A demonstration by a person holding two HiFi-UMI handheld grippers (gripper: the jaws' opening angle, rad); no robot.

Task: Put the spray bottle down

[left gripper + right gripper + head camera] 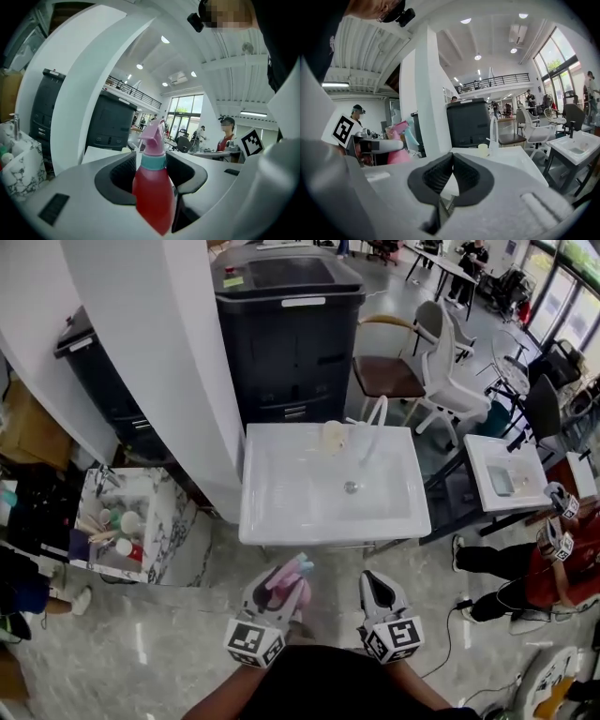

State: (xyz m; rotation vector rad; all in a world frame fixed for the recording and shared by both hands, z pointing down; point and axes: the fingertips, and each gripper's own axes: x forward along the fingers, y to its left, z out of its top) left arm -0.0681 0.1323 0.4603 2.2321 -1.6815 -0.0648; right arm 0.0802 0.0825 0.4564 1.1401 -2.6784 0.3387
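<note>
A pink spray bottle (289, 583) with a teal collar and pink trigger head stands upright between the jaws of my left gripper (274, 592), which is shut on its body. In the left gripper view the spray bottle (153, 187) fills the gap between the dark pads. My right gripper (377, 590) hangs beside it at the same height, shut with nothing in it; its pads (451, 178) meet at the tips. From the right gripper view the spray bottle (399, 140) shows at the left. Both grippers hover just short of the white sink (281, 512).
The sink has a faucet (372, 432) and a small cup (332, 436) at its back edge. Behind stand a dark cabinet (286, 334) and a white pillar (150, 352). A marbled shelf of bottles (122, 521) is at left; chairs and a person sit at right.
</note>
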